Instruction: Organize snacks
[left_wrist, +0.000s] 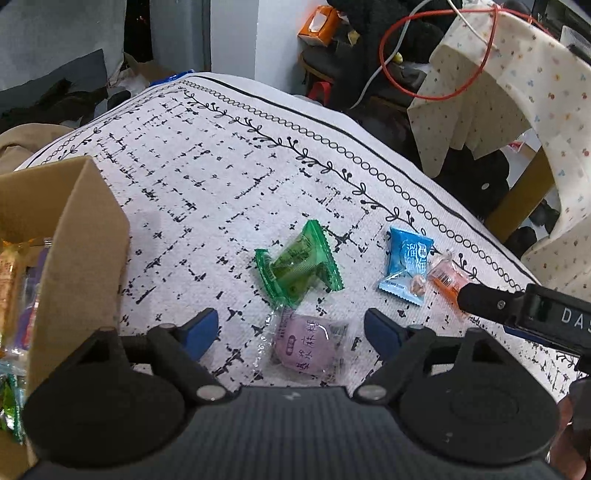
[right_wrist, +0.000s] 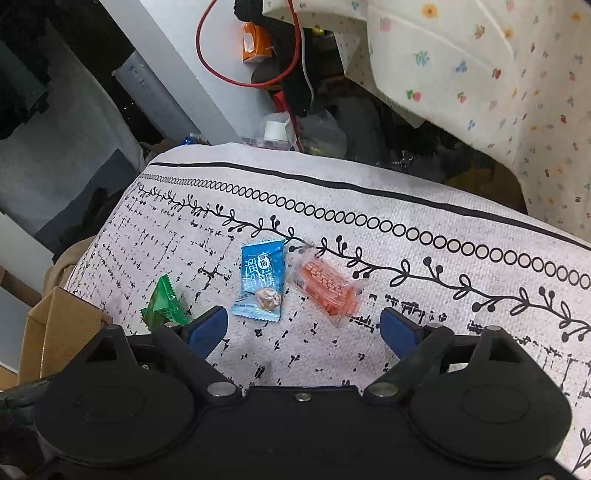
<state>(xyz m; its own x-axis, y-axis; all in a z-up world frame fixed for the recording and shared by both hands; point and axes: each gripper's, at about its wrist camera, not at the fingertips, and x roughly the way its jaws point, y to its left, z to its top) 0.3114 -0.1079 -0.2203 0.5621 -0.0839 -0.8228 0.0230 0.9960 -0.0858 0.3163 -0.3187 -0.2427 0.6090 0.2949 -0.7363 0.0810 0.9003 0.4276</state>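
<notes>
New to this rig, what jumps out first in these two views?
Four bright snack packets on the black-and-white patterned tablecloth: a green packet mid-table, a purple packet lying between the open fingers of the left tool, then a blue packet and an orange packet side by side ahead of the open right tool. A cardboard box holding more snacks sits at the left edge.
</notes>
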